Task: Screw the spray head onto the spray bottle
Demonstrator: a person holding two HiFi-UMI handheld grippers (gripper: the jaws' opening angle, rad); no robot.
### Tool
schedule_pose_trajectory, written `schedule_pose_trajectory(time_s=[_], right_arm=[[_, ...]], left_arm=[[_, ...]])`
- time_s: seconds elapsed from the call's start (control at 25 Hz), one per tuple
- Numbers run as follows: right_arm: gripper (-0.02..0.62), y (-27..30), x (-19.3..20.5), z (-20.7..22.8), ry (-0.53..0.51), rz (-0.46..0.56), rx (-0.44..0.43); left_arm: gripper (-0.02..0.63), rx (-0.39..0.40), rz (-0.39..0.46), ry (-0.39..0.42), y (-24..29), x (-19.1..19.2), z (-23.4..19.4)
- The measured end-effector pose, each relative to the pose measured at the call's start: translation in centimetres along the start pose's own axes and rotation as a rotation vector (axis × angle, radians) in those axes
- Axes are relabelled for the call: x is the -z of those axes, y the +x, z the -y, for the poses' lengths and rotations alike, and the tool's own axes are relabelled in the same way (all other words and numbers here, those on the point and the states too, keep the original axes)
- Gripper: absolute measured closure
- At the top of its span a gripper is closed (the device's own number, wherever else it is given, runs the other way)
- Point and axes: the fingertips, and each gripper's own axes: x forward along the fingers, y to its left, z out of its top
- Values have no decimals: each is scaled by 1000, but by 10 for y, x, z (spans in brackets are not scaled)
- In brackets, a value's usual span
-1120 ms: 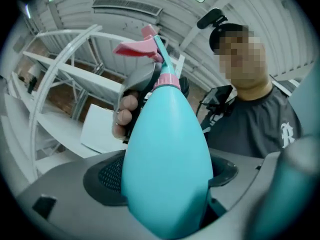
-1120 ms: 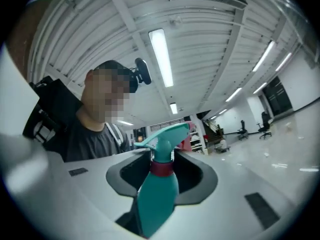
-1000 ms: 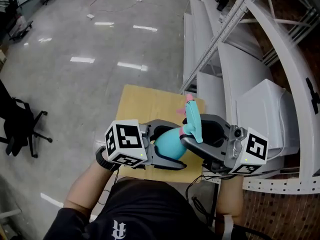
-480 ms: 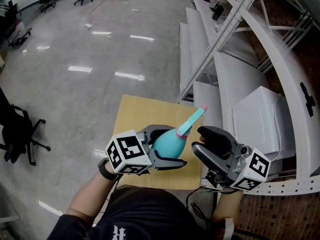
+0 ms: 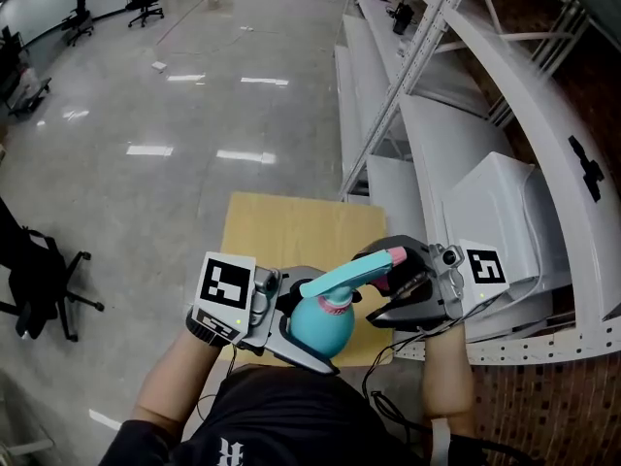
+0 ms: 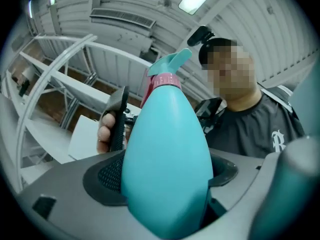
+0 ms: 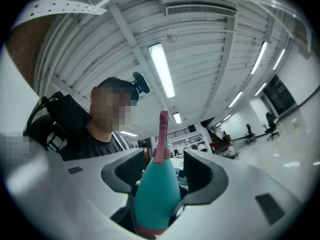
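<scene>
Teal bottle [image 6: 167, 134] pinched in my left gripper [image 5: 310, 333]; my right gripper [image 7: 161, 166] just opened round the spray head [image 5: 349, 273]. Next: grab, twist.

Only a white emblem [image 6: 278, 140], perhaps an "R", on the black shirt [image 5: 272, 406].

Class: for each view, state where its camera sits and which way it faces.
Head view: on the person's head, facing steeply down at the table; both forearms, left tool and right tool show.
Left gripper view: on the left tool, facing upward along jaws shut on the spray bottle; the person's torso shows.
Right gripper view: on the right tool, facing upward along jaws that have just been opening, spray head between them; torso shows.
Shared: every view shows the spray head.
</scene>
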Motion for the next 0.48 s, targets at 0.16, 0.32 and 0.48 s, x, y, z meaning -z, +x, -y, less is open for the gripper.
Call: schedule_pose_trajectory(time_s=[0.16,0.32,0.48], right_arm=[[374,26,7,-11,-24,-41,-88],[374,31,3,-8,-7,-36,-59],[382,36,9,-11,-45,-95,-47]], left_arm=[[181,63,-17,-4,7,5,8],[181,60,-29,-15,4,9,8],[181,54,-59,-14,7,17,7]])
